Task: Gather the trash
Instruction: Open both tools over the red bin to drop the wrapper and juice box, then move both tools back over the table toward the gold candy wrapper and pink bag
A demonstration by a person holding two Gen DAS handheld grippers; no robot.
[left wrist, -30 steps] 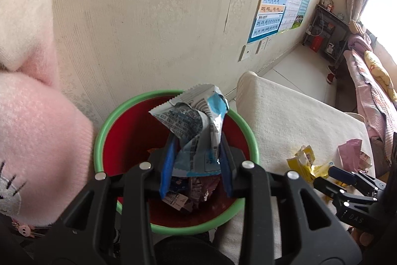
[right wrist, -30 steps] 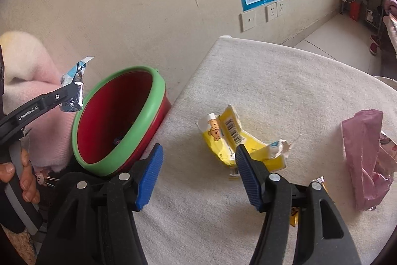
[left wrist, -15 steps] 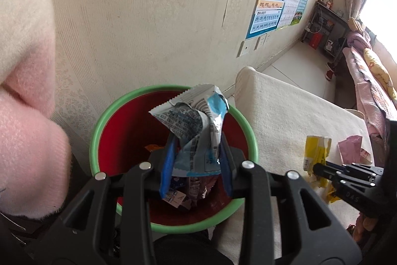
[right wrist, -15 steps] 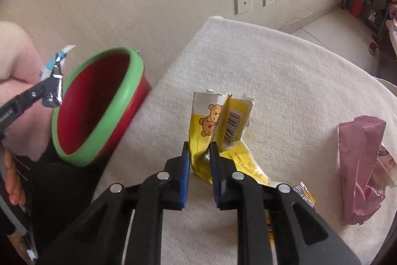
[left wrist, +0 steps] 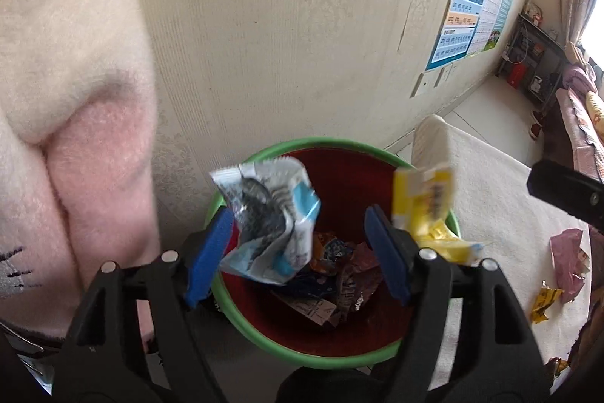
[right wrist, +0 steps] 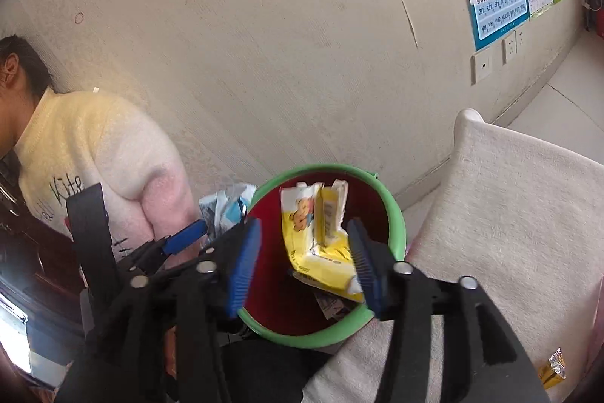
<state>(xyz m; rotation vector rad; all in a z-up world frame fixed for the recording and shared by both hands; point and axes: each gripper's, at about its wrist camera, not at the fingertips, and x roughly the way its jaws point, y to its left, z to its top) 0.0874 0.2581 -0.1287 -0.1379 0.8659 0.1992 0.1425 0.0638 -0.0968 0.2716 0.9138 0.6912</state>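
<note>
Your left tool (left wrist: 298,252) is spread wide above the bin (left wrist: 339,354), and the blue wrapper (left wrist: 268,225) sits loose between its pads. Your right tool (right wrist: 302,259) is wide too, with the yellow wrapper (right wrist: 317,237) free over the bin's mouth. A pink wrapper (left wrist: 568,259) lies on the counter (left wrist: 502,206).

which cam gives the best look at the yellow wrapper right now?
Right wrist. The yellow wrapper sits mid-frame between the open right gripper fingers, above the red bin, bear print and barcode side visible. Left wrist shows it only motion-blurred at the bin's right rim, partly behind that gripper's right finger.
</note>
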